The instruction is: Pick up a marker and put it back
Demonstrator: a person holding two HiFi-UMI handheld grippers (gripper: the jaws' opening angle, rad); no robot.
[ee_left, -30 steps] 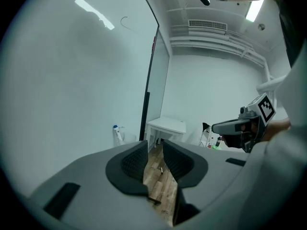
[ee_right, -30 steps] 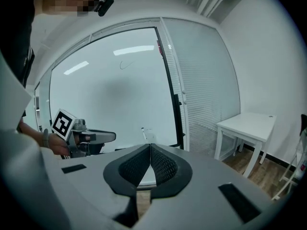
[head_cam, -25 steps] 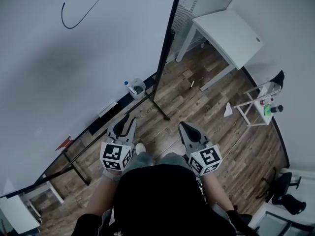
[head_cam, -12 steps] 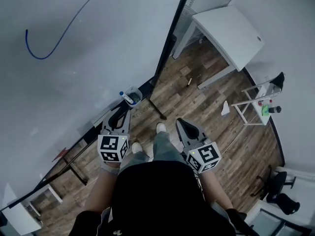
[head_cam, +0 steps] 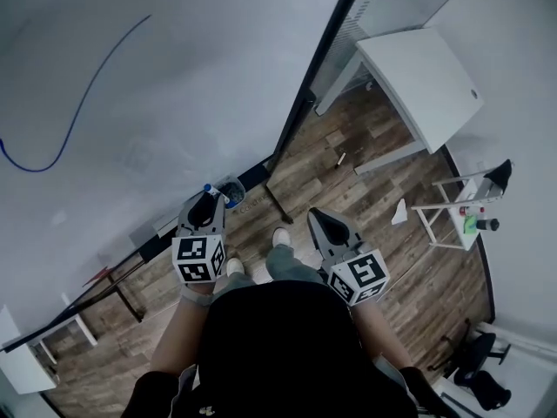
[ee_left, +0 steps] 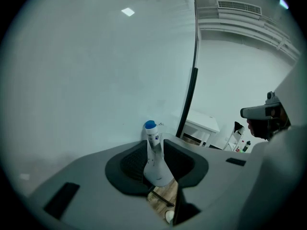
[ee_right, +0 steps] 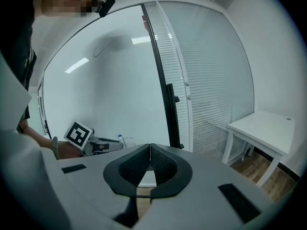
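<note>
Left gripper jaws spread, just been opening wider, around the blue-capped marker standing in its cup by the whiteboard, not pinching. Right gripper pressed together, empty. I'd centre on the barrel below the cap, then squeeze.

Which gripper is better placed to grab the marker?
Left: the left gripper, jaws apart and just opened further, lines up on the marker; the right gripper, shut, sits farther off.

The cup is partly hidden by the left gripper. The blue line is cut by the left edge; things on the rack are too small to be told.
</note>
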